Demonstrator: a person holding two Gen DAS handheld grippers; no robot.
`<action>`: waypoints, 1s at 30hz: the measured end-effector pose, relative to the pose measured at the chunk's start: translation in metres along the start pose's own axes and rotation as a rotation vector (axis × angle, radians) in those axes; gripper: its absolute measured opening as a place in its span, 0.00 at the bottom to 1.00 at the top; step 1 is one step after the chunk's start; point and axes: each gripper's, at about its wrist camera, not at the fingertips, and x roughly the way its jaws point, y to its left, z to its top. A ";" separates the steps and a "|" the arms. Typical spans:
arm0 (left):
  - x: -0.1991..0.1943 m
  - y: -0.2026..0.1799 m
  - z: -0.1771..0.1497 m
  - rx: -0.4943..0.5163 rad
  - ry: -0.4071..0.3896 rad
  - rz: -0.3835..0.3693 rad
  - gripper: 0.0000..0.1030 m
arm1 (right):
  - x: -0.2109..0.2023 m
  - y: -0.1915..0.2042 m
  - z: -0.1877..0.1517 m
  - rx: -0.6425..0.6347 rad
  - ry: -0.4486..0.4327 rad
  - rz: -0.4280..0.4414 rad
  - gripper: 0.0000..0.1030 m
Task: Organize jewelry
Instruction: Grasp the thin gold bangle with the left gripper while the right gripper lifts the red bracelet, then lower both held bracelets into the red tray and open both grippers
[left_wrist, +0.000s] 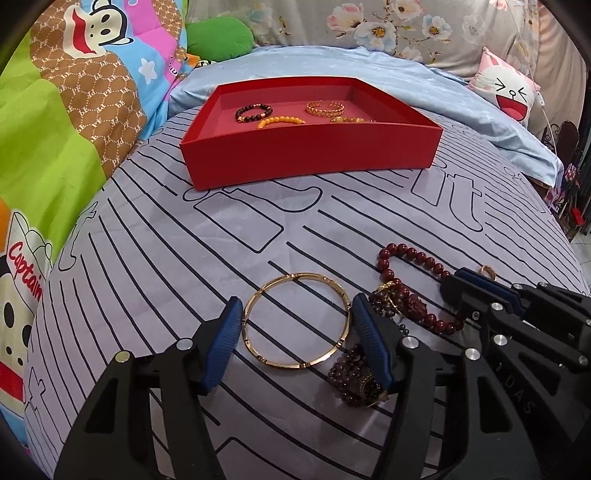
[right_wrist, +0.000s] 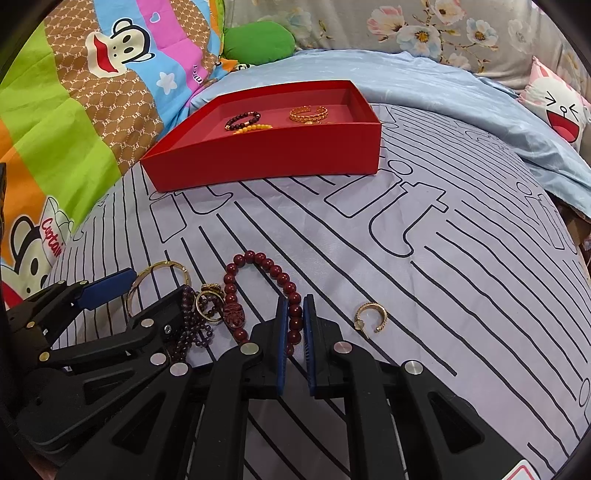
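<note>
Left tool (left_wrist: 295, 314): I had it spread wide around the gold bangle (left_wrist: 296, 320), one blue pad just outside each side of the ring. I could see no pad pressing on it, so I counted it as bracketing, not gripping. I judged this stance was chosen so one squeeze would catch the ring across its width.

Right tool (right_wrist: 295, 314): I had it clamped on the dark red bead strand (right_wrist: 280, 284), the pads pinching the beads on the near right side of the loop. The rest of the strand lay on the bed, so I took this as a grip made before any lift.

Red tray (left_wrist: 314, 162): it sat at the far side of the striped bedspread (left_wrist: 166, 258), open-topped. It already held a dark beaded bracelet (left_wrist: 254, 112), an orange beaded one (left_wrist: 282, 121) and a gold woven cuff (left_wrist: 325, 108), so I read it as the place everything was bound for.

Purple bead bracelet (left_wrist: 354, 376): it lay bunched in the near middle, partly under my left tool's right finger and tangled beside the red strand. I thought it could drag along with either piece.

Open gold ring (right_wrist: 371, 317): it lay alone, just right of my right tool, untouched.

Progress: as I judged it, several pieces were stowed and four remained on the bed.
</note>
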 end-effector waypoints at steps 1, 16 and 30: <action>0.000 0.000 0.000 -0.001 0.000 -0.001 0.57 | 0.000 0.000 0.000 -0.002 0.000 -0.002 0.08; -0.015 0.033 0.013 -0.097 -0.017 -0.014 0.56 | -0.025 0.000 0.023 -0.006 -0.050 0.023 0.07; -0.040 0.062 0.089 -0.120 -0.105 -0.038 0.56 | -0.055 -0.004 0.102 -0.047 -0.164 0.027 0.07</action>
